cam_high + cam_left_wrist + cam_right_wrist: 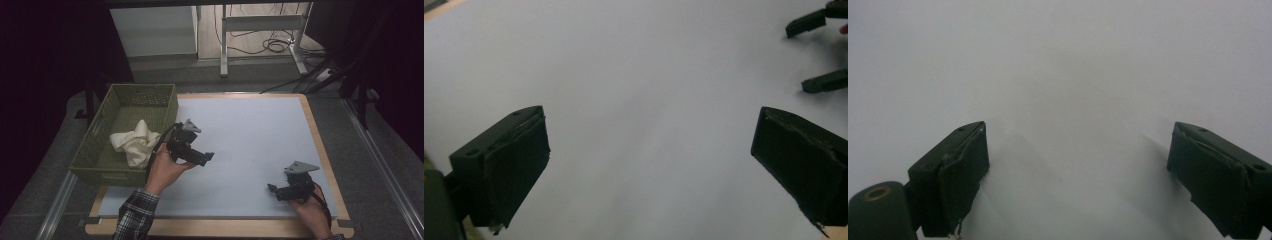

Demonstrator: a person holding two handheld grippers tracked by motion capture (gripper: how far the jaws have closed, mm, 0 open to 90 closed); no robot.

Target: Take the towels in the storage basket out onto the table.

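A cream cloth (134,142) lies crumpled in the green basket (100,125) at the table's left. My left gripper (206,157) hovers just right of the basket, over the white sheet (250,140), jaws wide apart and empty; in the left gripper view (649,170) there is bare white surface between the jaws, and the right gripper's two fingers (806,22) show at the top right. Near the front right edge my right gripper (272,190) points left, low over the sheet. Its jaws stand wide open with nothing between them in the right gripper view (1078,170).
The white sheet covers a wooden board (320,150) on a grey table. A desk frame (260,30) and cables (275,45) stand on the floor beyond the far edge. Dark curtains flank both sides.
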